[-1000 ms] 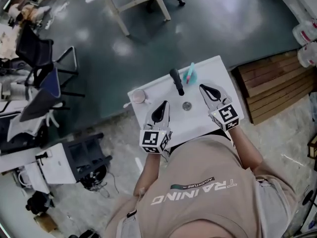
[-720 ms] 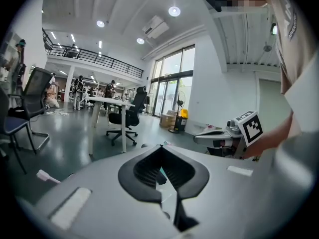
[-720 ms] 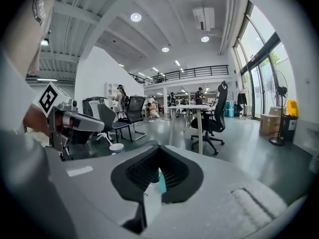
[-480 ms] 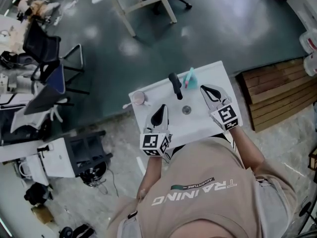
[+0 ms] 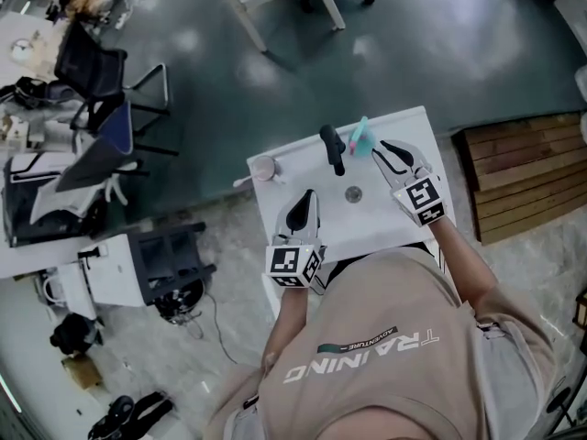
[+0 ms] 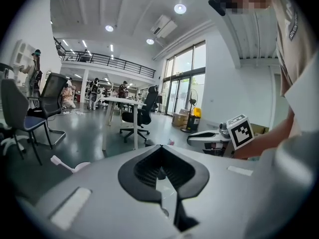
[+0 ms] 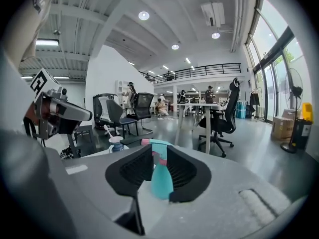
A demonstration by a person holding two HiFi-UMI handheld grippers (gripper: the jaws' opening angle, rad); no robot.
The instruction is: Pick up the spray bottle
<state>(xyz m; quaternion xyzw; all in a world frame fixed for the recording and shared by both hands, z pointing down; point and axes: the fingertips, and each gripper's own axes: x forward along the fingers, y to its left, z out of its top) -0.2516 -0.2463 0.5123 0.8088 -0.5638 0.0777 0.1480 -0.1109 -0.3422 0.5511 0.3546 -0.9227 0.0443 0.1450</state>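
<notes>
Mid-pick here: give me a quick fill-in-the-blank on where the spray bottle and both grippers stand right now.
1. The spray bottle stands upright on the white ____.
2. The gripper nearest it is the ____ one.
3. The left gripper holds ____.
4. The long object between the cup and the bottle is coloured ____.
Missing words: table; right; nothing; black. The right gripper has its jaws opening, with the bottle between them but not pressed.

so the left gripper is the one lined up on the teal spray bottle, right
No, it's the right gripper. The right gripper view shows the teal spray bottle framed between its opening jaws, with the pads not yet on it.
</notes>
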